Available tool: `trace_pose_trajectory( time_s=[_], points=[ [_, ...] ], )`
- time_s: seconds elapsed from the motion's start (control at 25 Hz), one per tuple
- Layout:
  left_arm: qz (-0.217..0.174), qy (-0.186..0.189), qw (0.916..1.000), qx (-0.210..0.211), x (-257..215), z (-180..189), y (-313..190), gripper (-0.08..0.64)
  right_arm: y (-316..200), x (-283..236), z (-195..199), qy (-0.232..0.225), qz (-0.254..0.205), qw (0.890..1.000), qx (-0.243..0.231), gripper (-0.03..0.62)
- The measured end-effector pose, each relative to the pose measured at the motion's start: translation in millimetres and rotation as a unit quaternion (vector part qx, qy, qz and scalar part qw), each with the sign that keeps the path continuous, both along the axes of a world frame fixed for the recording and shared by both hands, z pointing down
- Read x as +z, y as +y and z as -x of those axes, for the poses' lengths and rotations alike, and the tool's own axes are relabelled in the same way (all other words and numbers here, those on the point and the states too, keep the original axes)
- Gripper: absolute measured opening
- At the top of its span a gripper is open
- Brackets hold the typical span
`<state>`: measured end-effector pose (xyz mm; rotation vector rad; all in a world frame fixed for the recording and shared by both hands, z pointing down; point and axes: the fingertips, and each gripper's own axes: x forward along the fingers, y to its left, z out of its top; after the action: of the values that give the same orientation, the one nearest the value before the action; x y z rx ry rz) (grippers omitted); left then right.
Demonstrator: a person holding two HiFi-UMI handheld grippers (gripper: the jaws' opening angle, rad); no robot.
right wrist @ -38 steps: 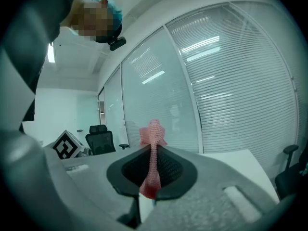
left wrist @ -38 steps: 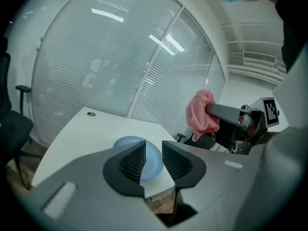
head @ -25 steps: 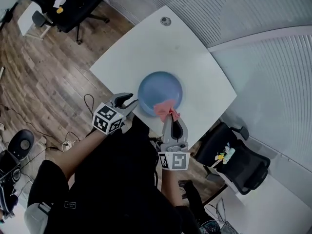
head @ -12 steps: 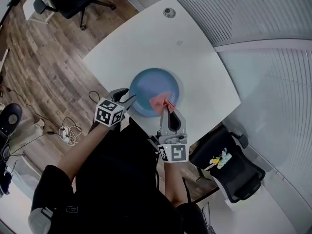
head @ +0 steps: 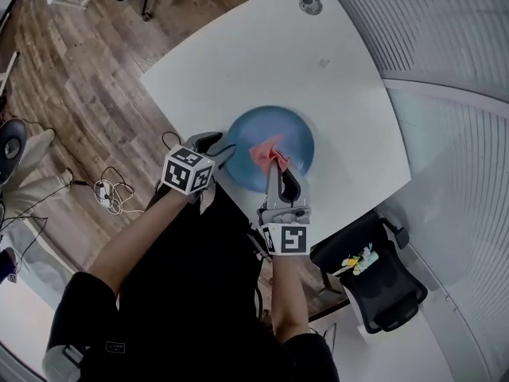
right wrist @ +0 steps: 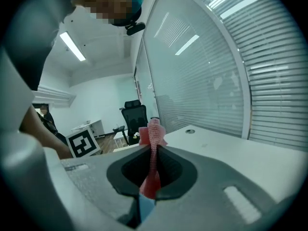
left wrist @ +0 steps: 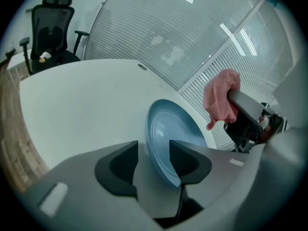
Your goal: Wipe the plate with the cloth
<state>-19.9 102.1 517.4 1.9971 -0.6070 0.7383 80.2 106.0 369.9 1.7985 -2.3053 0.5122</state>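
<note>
Office: swivel chair (head: 383, 291), white desk (head: 238, 62), blinds (head: 457, 30).

Illumination: bright and even, from ceiling strip lights (right wrist: 72, 46); streak reflections on the glass partition (left wrist: 173, 13). Shadows on the white table (head: 262, 62) are soft. Gripper views: strong fisheye curvature, dark corners, soft foreground
</note>
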Motion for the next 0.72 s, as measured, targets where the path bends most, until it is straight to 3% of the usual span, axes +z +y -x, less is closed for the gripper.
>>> trace_pose_trajectory(
  time_s=[0.12,0.24,0.36,0.56,0.72],
  points=[
    [0.007,0.004,0.9999,0.01,4.6,-3.7,-1.5,0.206,-7.2,14.5,10.7,0.005,0.005,1.0,-0.016,0.014],
    [-0.002,-0.002,0.9995,0.033,10.1,-8.1,0.6,0.13,-12.3,26.6,21.4,0.012,0.006,0.999,-0.041,0.014],
    [0.01,-0.003,0.9987,0.049,17.4,-11.4,5.7,0.123,-18.2,36.2,28.9,0.016,0.007,0.999,-0.052,0.014],
    [0.026,0.006,0.999,0.035,18.1,-12.8,2.8,0.078,-22.2,44.6,37.3,0.031,0.016,0.998,-0.061,0.014],
    [0.035,0.004,0.9992,0.02,18.7,-8.6,2.8,0.056,-22.0,59.6,49.0,0.053,0.051,0.993,-0.089,0.014]
  ],
)
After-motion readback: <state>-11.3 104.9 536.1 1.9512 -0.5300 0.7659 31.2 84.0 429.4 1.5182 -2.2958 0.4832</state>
